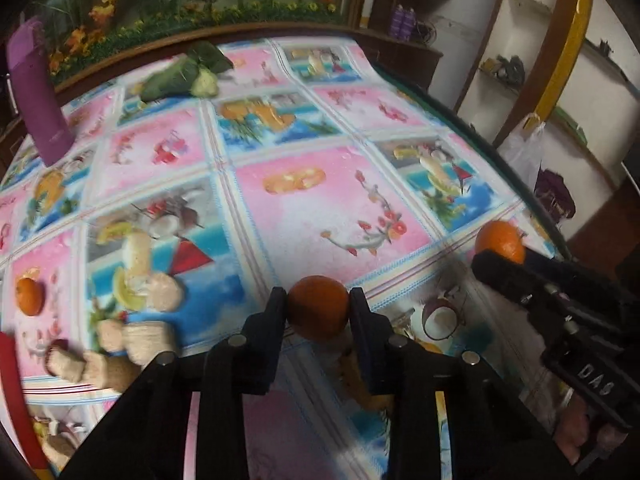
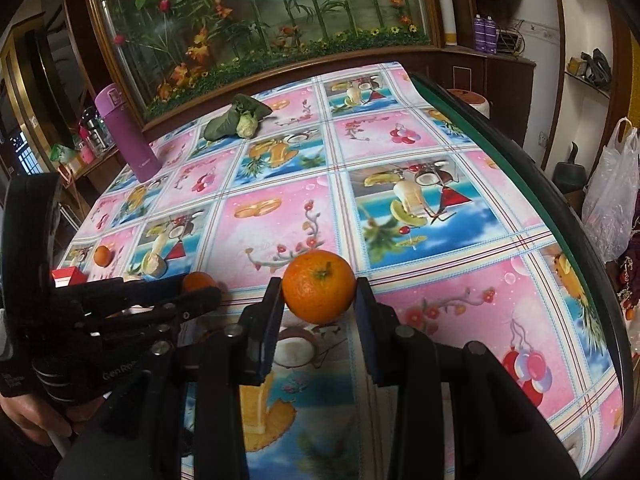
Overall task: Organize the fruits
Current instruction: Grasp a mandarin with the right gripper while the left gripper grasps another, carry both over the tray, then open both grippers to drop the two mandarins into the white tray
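The left tool (image 1: 318,306) is clamped on a small orange (image 1: 318,307); the right tool (image 2: 319,287) grips a larger orange (image 2: 319,286). Both fruits look firm, round and light, likely to roll, and are best pinched across the middle. Both tools reach forward, level, low over the table (image 2: 460,288). A third orange (image 1: 29,290) lies well left.

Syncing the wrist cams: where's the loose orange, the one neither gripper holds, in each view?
Left wrist: loose orange at the far left edge, on the tablecloth, left of the left gripper.
Right wrist: same orange at mid-left, behind the red box.
Shared landmark: purple bottle standing at the table's far left.
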Motion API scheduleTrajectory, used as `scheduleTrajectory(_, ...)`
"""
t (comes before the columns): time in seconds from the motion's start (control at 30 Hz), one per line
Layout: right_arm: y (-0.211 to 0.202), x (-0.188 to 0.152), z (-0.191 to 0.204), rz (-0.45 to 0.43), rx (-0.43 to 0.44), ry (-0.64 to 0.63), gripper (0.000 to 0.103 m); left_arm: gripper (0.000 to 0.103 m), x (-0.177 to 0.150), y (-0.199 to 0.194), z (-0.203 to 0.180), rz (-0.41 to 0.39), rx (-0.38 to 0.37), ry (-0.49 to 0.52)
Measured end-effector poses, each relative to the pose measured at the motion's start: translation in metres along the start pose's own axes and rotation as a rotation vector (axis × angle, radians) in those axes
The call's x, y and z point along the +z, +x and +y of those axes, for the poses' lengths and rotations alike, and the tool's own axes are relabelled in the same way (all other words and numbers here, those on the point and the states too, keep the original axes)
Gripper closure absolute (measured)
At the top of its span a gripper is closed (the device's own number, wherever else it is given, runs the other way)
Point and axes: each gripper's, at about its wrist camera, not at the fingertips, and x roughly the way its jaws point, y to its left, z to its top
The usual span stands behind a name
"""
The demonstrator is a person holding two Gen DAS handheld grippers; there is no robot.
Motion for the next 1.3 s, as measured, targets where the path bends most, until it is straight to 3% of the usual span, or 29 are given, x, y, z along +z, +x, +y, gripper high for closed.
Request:
scheduleTrajectory(0.2,-0.005,0.007,0.051,0.002,0.077,-0.086,0.066,0.072,-0.01,-0.065,0.041,-0.115,0.128,-0.093)
scheduleTrajectory(0.4,0.0,0.004,0.156,0.036,0.236,-0.242,0.066,0.072,-0.054,-0.149,0.112,-0.206,0.305,-0.247)
scheduleTrajectory(0.53,0.005,-0.006,0.237,0.075,0.367,-0.351,0.066,0.072,-0.098,-0.194,0.166,-0.21,0.43,-0.342)
scheduleTrajectory(0.73,0.034,-0.029,0.333,0.194,0.463,-0.454,0.066,0.072,-0.17,-0.228,0.256,-0.151,0.571,-0.533)
scheduleTrajectory(0.87,0.057,-0.049,0.38,0.256,0.448,-0.504,0.066,0.072,-0.195,-0.221,0.289,-0.113,0.597,-0.623)
scheduleTrajectory(0.93,0.066,-0.059,0.393,0.288,0.442,-0.513,0.066,0.072,-0.204,-0.212,0.299,-0.096,0.572,-0.662)
scheduleTrajectory(1.17,0.082,-0.085,0.412,0.357,0.405,-0.533,0.065,0.071,-0.213,-0.205,0.305,-0.093,0.559,-0.681)
scheduleTrajectory(1.3,0.079,-0.087,0.414,0.351,0.382,-0.533,0.065,0.068,-0.212,-0.206,0.308,-0.082,0.577,-0.674)
